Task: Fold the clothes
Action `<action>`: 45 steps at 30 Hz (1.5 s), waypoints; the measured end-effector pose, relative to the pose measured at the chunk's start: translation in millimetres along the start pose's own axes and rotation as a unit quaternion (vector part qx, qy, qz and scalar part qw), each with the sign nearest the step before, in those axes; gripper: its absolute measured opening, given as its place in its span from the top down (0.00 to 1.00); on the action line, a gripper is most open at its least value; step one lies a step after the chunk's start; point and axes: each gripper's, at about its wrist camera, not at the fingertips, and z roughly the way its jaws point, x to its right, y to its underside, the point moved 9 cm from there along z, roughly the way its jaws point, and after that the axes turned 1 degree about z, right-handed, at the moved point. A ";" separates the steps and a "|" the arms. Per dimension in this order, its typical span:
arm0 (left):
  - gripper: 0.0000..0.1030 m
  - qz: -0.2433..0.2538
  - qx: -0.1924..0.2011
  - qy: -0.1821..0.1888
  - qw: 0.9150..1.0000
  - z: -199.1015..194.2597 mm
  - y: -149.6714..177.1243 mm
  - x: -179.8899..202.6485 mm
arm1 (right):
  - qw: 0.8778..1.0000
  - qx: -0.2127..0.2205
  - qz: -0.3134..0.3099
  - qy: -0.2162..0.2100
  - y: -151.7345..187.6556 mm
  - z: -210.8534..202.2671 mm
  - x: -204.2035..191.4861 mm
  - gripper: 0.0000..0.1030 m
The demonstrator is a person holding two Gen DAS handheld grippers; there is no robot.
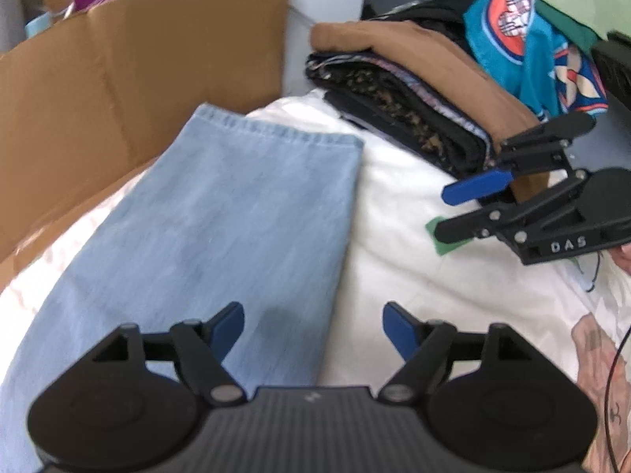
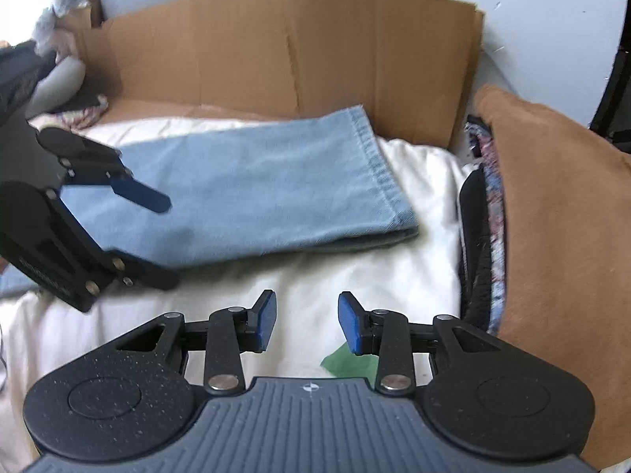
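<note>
Light blue jeans lie flat and folded lengthwise on a white sheet, hem at the far end. In the right wrist view the same jeans stretch across the middle. My left gripper hovers open over the near part of the jeans, close to their right edge, holding nothing. It also shows at the left edge of the right wrist view as the left gripper. My right gripper is open above the white sheet, short of the jeans, and appears as the right gripper in the left wrist view.
A cardboard box flap stands behind the jeans. A stack of folded clothes topped by a brown garment sits to the right, with a teal patterned cloth beyond. A green scrap lies on the sheet. A person's hand is at the lower right.
</note>
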 end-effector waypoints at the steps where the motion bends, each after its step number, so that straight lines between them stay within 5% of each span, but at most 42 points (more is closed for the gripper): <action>1: 0.23 -0.002 -0.003 -0.005 1.000 -0.3 3.4 -1.6 | 1.000 -0.003 0.003 -0.003 4.2 4.3 -2.1 0.59; 15: 0.20 0.018 -0.017 -0.079 0.997 17.8 29.5 -17.7 | 1.000 -0.002 0.028 -0.011 14.0 39.0 -45.6 0.56; 21: 0.34 -0.002 0.016 -0.088 0.996 -0.7 19.4 -30.5 | 0.999 0.007 0.030 -0.024 3.7 45.4 -55.0 0.52; 28: 0.91 -0.027 0.048 -0.067 0.996 -12.7 7.4 -29.2 | 0.999 0.030 0.021 -0.038 -14.1 51.8 -67.0 0.52; 36: 0.96 -0.040 0.052 -0.055 0.996 -20.3 0.2 -29.8 | 0.998 0.051 0.019 -0.036 -37.7 64.3 -71.2 0.52; 45: 0.97 -0.042 0.052 -0.049 0.997 -21.6 -4.7 -32.0 | 0.999 0.016 0.006 -0.037 -20.3 86.4 -73.4 0.52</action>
